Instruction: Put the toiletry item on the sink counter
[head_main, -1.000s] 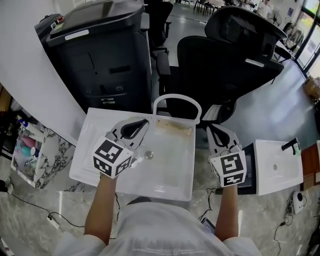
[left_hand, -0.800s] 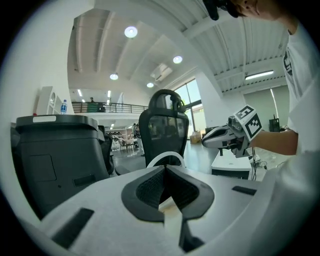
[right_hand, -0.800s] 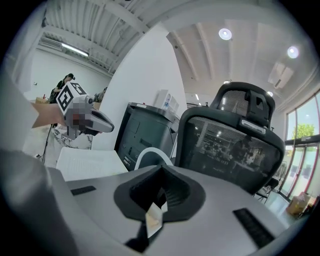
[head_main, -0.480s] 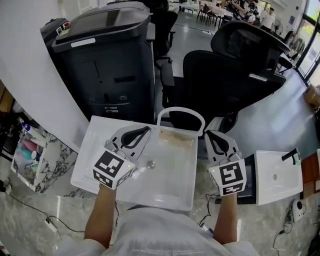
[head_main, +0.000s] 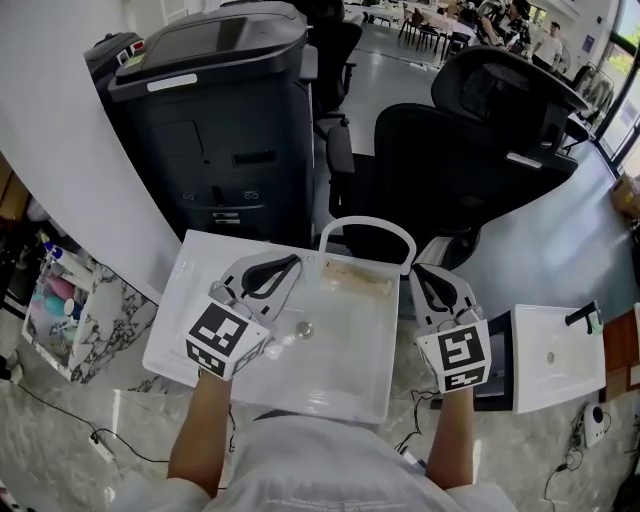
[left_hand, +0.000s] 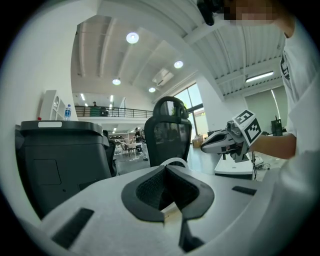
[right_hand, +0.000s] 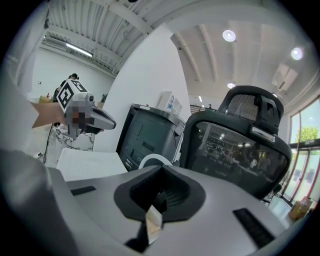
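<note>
The white sink counter (head_main: 185, 310) lies right below me, with a basin, a drain (head_main: 303, 328) and a white arched faucet (head_main: 367, 228) at its far edge. My left gripper (head_main: 292, 261) hovers over the counter's left half, jaws together with nothing between them; its own view shows the tips meeting (left_hand: 165, 169). To the right of the counter's edge is my right gripper (head_main: 421, 270), also shut and empty (right_hand: 162, 170). I see no toiletry item on the counter. A basket (head_main: 50, 295) with coloured bottles stands on the floor far left.
A tall black office machine (head_main: 210, 120) stands behind the counter on the left. Behind it on the right is a black office chair (head_main: 470, 140). A second small white sink (head_main: 555, 355) lies on the floor at the right. Cables run across the marble floor.
Both grippers have risen slightly and drifted a little over the counter. Their jaws stay together and empty.
</note>
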